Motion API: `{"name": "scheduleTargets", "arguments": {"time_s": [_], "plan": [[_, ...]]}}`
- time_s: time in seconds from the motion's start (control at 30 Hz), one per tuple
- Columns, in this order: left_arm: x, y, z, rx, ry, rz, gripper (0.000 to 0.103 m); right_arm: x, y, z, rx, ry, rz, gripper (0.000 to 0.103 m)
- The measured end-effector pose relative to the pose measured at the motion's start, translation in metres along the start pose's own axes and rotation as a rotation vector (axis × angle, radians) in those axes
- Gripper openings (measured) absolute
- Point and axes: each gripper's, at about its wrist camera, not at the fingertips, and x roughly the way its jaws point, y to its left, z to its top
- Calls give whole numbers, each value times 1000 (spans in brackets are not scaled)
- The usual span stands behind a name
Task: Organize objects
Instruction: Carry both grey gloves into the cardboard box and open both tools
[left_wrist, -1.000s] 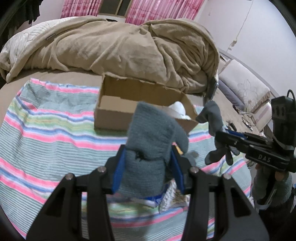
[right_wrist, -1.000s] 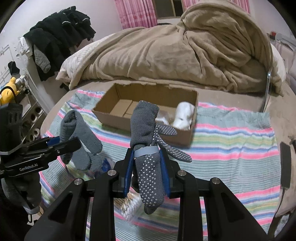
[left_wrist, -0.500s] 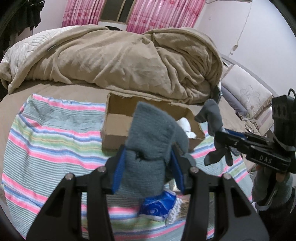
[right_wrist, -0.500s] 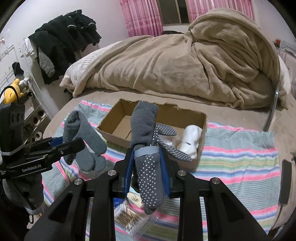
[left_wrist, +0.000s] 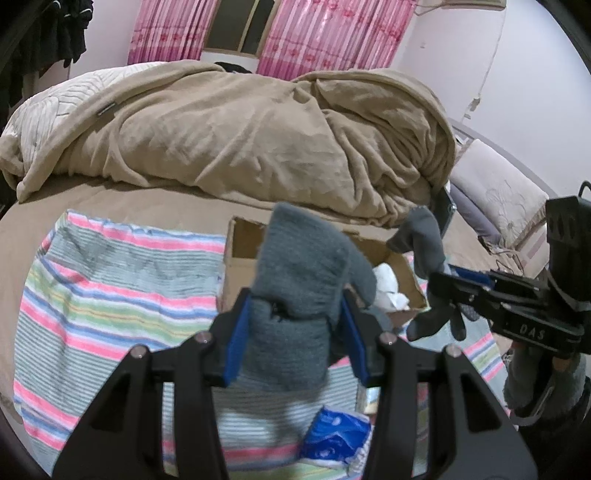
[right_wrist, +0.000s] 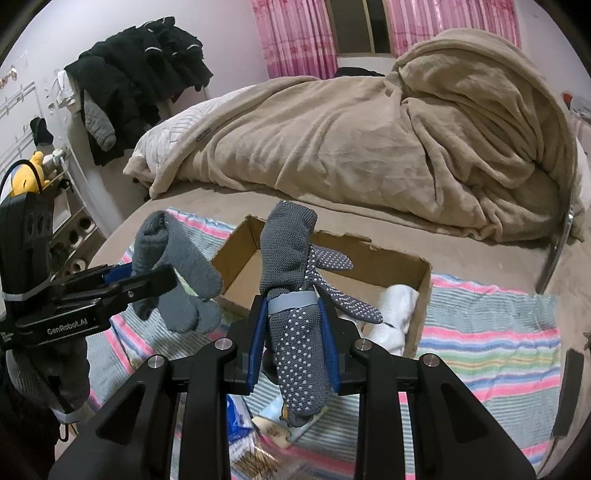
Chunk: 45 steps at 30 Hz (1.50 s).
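My left gripper is shut on a plain grey knit glove and holds it in the air above the striped cloth. My right gripper is shut on a grey glove with white grip dots, also lifted. Each gripper shows in the other view, the right one with its glove, the left one with its glove. An open cardboard box lies beyond both, holding a white cloth item. The box also shows in the left wrist view.
A rumpled tan blanket fills the bed behind the box. A blue packet and a clear bag lie on the cloth below the grippers. Dark clothes hang at the left wall. A pillow lies at the right.
Both grippers have risen and drawn back with their gloves still held. The box now looks smaller and farther away in both views.
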Motion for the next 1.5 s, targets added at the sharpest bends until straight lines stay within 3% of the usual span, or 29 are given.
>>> {"name": "scheduleTargets", "arguments": {"time_s": [0.57, 1.03, 1.43, 1.47, 1.5], "plan": [[43, 13, 25, -20, 7, -20, 47, 45, -1, 33, -6, 1, 31, 30], [100, 33, 20, -50, 135, -17, 50, 99, -7, 30, 35, 75, 62, 29], [84, 37, 20, -54, 140, -34, 56, 134, -7, 19, 73, 155, 80, 30], [79, 38, 20, -52, 128, -19, 58, 135, -6, 18, 73, 159, 80, 30], [73, 40, 19, -51, 114, -4, 67, 137, -4, 18, 71, 163, 78, 30]]}}
